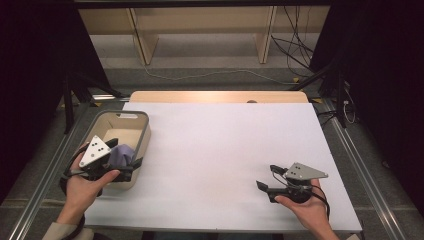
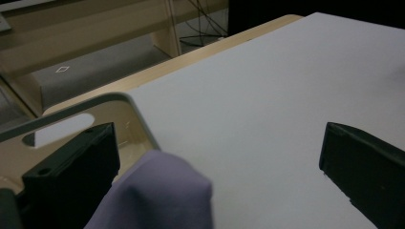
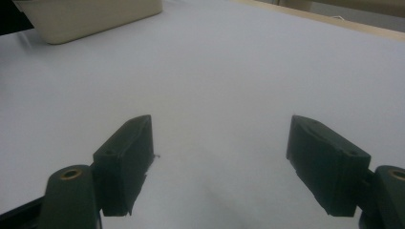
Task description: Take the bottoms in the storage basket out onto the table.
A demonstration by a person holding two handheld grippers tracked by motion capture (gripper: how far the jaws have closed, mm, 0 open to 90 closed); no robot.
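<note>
The black jaws of the left gripper (image 1: 121, 167) stand wide apart in the high view, hovering at the near right corner of the beige rectangular plastic bin with a grey rim (image 1: 145, 131), and a soft lilac-purple cloth (image 1: 120, 155) lies bunched just under them, inside the bin at that same corner; whether cloth and jaws touch cannot be told here. Well to the right of the bin, the right gripper (image 1: 267, 177) is held low over the bare white table sheet (image 1: 220, 150), its jaws likewise spread with nothing between them. In the left gripper view, the left gripper's two jaws rise far apart; the cloth (image 2: 157, 198) bulges up beside the left-hand jaw and free of the other, with the bin's rim (image 2: 136, 107) curving just behind it and the table sheet (image 2: 267, 109) beyond the bin. In the right gripper view, the open jaws of the right gripper (image 3: 217, 162) frame plain table sheet (image 3: 224, 76), and the bin (image 3: 90, 16) sits far off at the upper left. Judged risk: part of the cloth rides close to the bin's rim, so a drooping fold could hang over the edge or snag a jaw as the gripper lifts away, dragging the fabric back out onto the sheet.
</note>
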